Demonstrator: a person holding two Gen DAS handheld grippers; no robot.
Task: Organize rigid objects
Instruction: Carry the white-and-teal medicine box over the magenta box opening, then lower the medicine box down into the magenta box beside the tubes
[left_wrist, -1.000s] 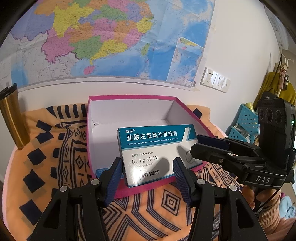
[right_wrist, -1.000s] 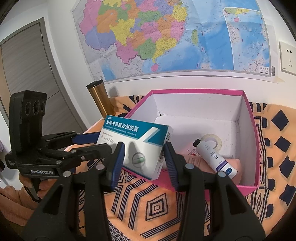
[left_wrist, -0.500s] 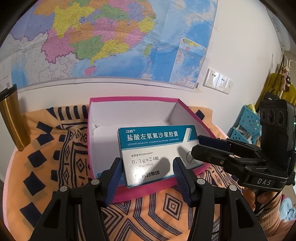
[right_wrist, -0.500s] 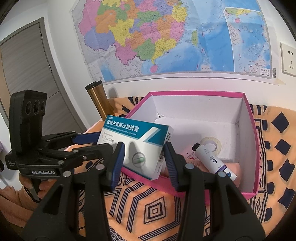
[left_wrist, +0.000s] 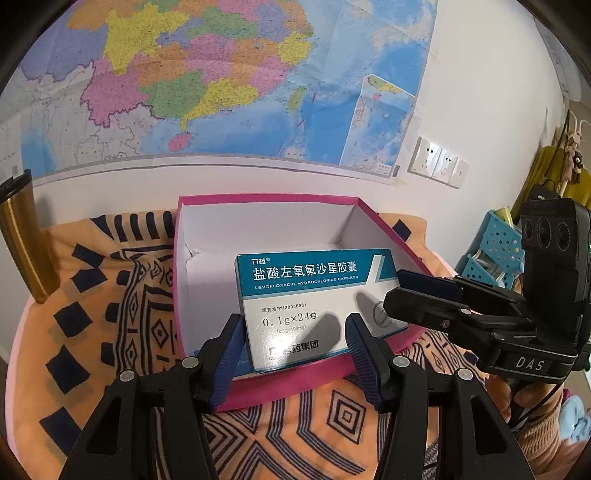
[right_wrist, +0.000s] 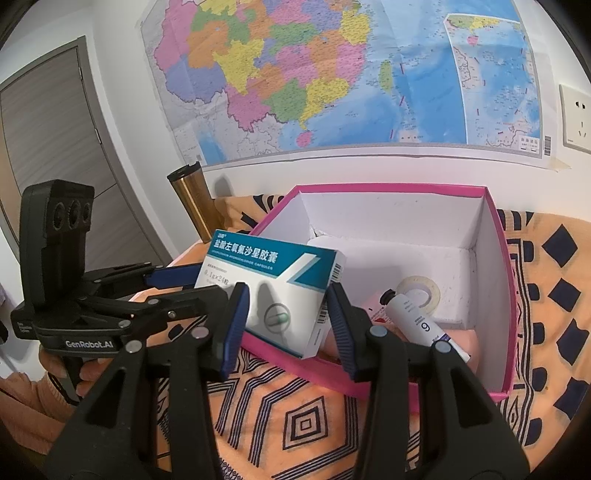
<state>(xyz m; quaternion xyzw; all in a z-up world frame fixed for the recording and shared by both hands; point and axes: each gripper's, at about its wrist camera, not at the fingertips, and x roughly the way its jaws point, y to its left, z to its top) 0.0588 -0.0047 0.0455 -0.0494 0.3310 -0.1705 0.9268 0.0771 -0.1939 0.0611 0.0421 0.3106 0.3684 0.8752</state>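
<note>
The medicine box (left_wrist: 314, 306) is clamped by both the left gripper (left_wrist: 293, 354) and right gripper (right_wrist: 286, 325) above the pink box's (right_wrist: 496, 280) near-left edge; it should be lowered level and both released together.

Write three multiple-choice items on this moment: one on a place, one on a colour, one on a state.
1. Where does the white tube lie?
A. on the floor
B. inside the pink box
C. on a shelf

2. What colour is the tumbler?
A. gold
B. green
C. red

3. How is the medicine box held?
A. it lies flat and untouched
B. by one gripper only
C. by the left gripper and the right gripper together

B: the tube rests within the pink walls.
A: its body is metallic gold.
C: each gripper has one end of it between its fingers.
</note>
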